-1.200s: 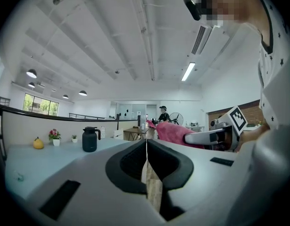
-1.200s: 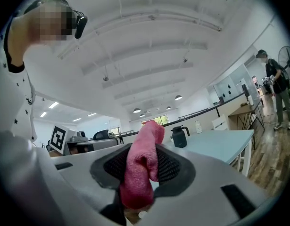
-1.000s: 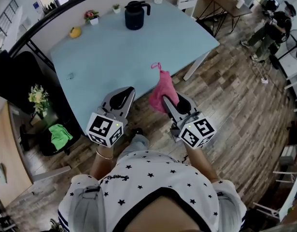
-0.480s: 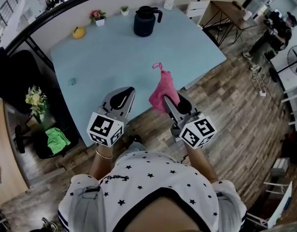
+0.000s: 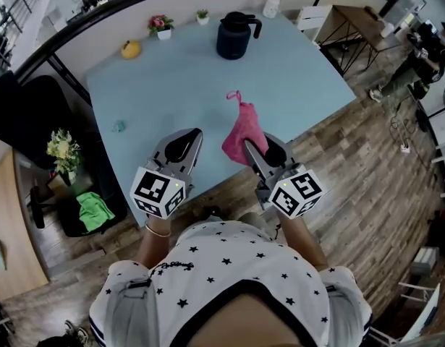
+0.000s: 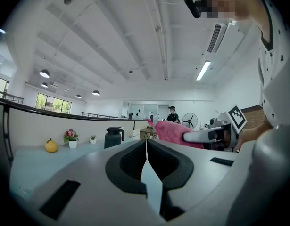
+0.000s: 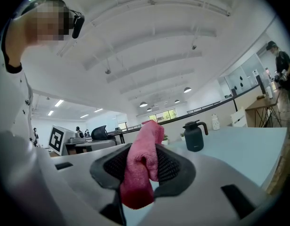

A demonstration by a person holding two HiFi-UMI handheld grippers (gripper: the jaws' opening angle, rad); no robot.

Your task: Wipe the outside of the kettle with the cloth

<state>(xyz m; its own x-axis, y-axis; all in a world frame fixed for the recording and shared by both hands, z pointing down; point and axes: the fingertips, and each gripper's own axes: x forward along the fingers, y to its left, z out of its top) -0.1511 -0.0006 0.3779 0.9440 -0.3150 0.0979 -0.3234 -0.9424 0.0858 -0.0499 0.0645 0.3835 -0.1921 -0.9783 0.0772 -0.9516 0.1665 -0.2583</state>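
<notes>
The dark blue kettle (image 5: pixel 235 36) stands upright at the far side of the pale blue table (image 5: pixel 302 78). It also shows small in the left gripper view, kettle (image 6: pixel 113 137), and the right gripper view, kettle (image 7: pixel 194 136). A pink cloth (image 5: pixel 242 127) sticks up from my right gripper (image 5: pixel 248 147), which is shut on it above the table's near edge. The cloth (image 7: pixel 142 166) drapes between the pads. My left gripper (image 5: pixel 197 134) is shut with nothing in it, level with the right one; the cloth (image 6: pixel 170 131) is at its right.
Along the table's far edge sit a yellow ornament (image 5: pixel 131 48), a flower pot (image 5: pixel 161 26), a small plant (image 5: pixel 201 14) and a white bottle (image 5: pixel 271 6). A small teal item (image 5: pixel 119 126) lies left. A black chair (image 5: pixel 34 114) stands left, a wooden desk (image 5: pixel 367 20) right.
The table has drawn closer in the head view; both grippers now hang over its near edge instead of the floor. Neither jaw state has changed.
</notes>
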